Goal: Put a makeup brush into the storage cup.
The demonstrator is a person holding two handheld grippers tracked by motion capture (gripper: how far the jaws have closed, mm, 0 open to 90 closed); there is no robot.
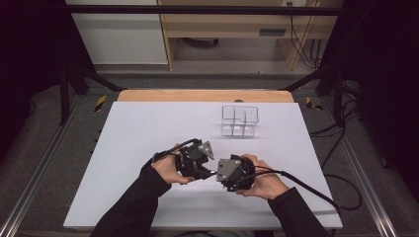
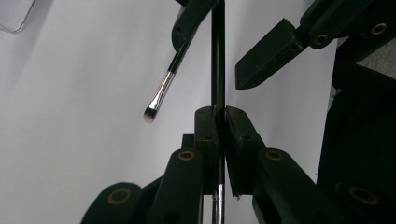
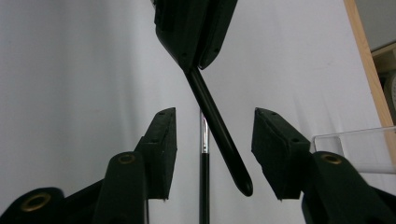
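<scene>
I see one makeup brush, clamped in my left claw; my right claw gapes empty; one clear organizer sits on the desk.

The high view looks from above the person's side, forward and down, and takes in the whole white desk from some distance; both tools meet in the lower middle of the frame. The left gripper view sits very near, looking along the left tool over the desk surface. The right gripper view is equally close, behind the right tool, facing the left tool. All three views share the clear box: upper middle of the high frame, upper left corner of the left one, right edge of the right one.
</scene>
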